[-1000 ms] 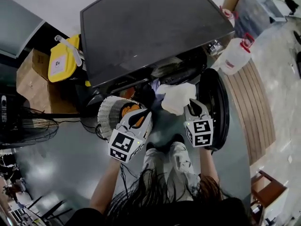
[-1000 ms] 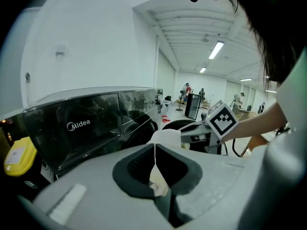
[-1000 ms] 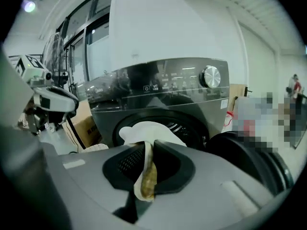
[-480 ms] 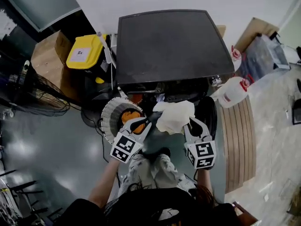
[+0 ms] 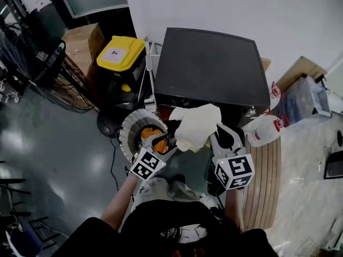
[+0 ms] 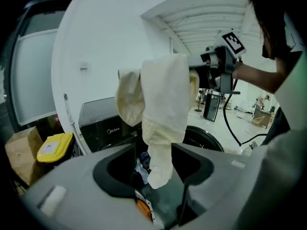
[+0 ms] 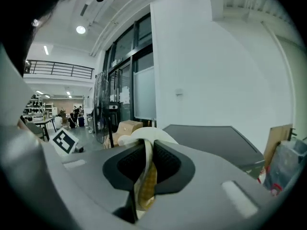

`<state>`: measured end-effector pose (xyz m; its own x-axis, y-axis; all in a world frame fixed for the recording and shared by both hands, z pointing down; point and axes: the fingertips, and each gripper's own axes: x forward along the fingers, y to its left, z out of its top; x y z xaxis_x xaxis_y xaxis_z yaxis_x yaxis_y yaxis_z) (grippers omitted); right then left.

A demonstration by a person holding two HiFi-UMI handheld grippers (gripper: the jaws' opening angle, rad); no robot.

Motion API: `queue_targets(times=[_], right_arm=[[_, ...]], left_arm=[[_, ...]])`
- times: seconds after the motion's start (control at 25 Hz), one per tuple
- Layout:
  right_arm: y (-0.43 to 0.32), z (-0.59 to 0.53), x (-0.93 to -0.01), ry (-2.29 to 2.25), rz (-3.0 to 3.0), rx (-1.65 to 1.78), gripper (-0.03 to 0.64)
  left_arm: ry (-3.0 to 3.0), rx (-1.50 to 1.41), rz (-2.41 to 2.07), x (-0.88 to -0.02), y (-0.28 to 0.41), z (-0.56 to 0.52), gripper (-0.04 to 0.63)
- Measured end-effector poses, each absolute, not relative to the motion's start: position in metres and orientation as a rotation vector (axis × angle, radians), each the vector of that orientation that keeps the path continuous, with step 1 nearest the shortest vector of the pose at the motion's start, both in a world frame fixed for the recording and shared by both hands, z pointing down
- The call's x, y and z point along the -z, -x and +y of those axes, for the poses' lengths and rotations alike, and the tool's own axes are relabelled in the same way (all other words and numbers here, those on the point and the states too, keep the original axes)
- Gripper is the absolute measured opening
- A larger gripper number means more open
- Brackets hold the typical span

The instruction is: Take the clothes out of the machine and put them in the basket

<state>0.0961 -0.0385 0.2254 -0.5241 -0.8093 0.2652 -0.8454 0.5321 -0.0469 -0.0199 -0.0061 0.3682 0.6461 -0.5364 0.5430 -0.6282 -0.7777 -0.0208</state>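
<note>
Now the right gripper (image 7: 145, 163) had its jaws clenched on the cream garment (image 5: 195, 126), which had risen clear of the machine (image 5: 211, 66) over the last second and swung left, its lower end dangling at the gap between the released jaws of the left gripper (image 6: 154, 163). Just beyond, the basket (image 5: 128, 130) already held orange clothes (image 5: 149, 134), so the drop probably came next; the machine stood behind it, door open.

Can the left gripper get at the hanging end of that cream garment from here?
Probably yes: the left gripper has its jaws apart, and the cream garment, held up by the right gripper, hangs its tip between them unobstructed.
</note>
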Motion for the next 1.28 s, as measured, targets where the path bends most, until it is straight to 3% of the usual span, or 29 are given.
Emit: queue_targets(times=[0.36, 0.76, 0.88, 0.96, 1.28], right_arm=[[-0.013, -0.047, -0.109, -1.159, -2.868, -0.068, 0.060], [0.094, -0.054, -0.042, -0.978, -3.069, -0.068, 0.060], [0.123, -0.054, -0.035, -0.946, -3.098, -0.091, 0.060], [0.138, -0.057, -0.038, -0.946, -3.093, -0.103, 0.060], [0.171, -0.076, -0.088, -1.023, -2.990, -0.252, 0.060]], left_arm=[[-2.593, -0.824, -1.094, -0.378, 0.073, -0.001, 0.295], [-2.466, -0.696, -1.155, -0.397, 0.148, -0.010, 0.302], [-2.420, -0.609, -1.229, -0.391, 0.177, -0.016, 0.206], [-2.385, -0.545, -1.280, -0.386, 0.202, -0.020, 0.008], [-2.320, -0.493, -1.320, -0.378, 0.285, -0.011, 0.008]])
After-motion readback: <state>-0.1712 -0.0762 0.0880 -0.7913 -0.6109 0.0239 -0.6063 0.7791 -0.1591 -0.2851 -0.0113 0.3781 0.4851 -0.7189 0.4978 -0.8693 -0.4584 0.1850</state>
